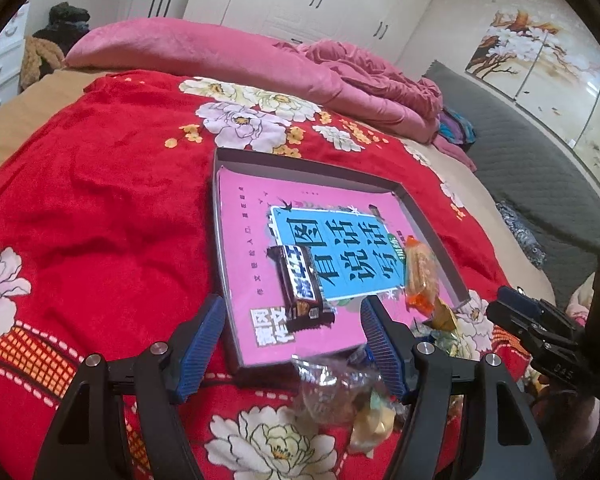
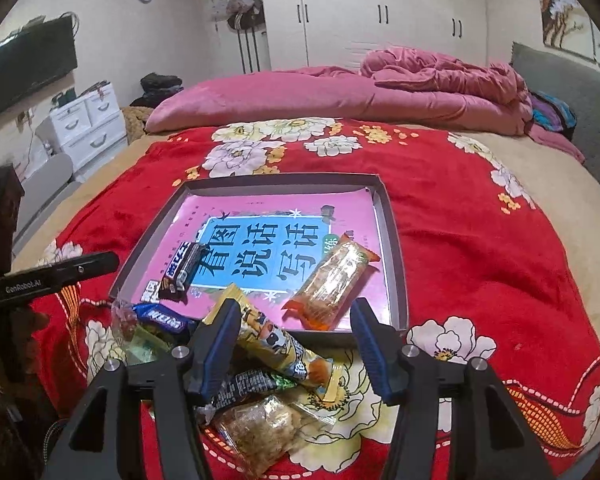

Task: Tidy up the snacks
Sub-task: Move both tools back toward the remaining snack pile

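1. Two snacks sit in the shallow grey box [image 2: 396,248], on the pink book [image 2: 352,208] that lines it: a dark chocolate bar [image 2: 182,266] at the near left and an orange-wrapped bar [image 2: 332,278] at the right.
2. The right wrist view lays out the loose pile just in front of the box: a yellow packet [image 2: 276,340], a blue packet [image 2: 162,320], a black wrapper [image 2: 248,386] and a clear-wrapped crisp cake [image 2: 260,426]. From the left wrist it is mostly a blurred heap [image 1: 340,392] at the box's near edge.
3. Left gripper [image 1: 292,344] hangs over the box's near corner with its jaws apart, nothing pinched.
4. Right gripper [image 2: 294,344] straddles the pile, jaws parted, no pad pressing on a wrapper.
5. Everything rests on a red flowered blanket [image 2: 480,240] over a bed.
6. Behind: a rumpled pink quilt [image 2: 440,80], white wardrobes [image 2: 380,12], a wall television [image 2: 28,68] and a white drawer unit [image 2: 84,124].
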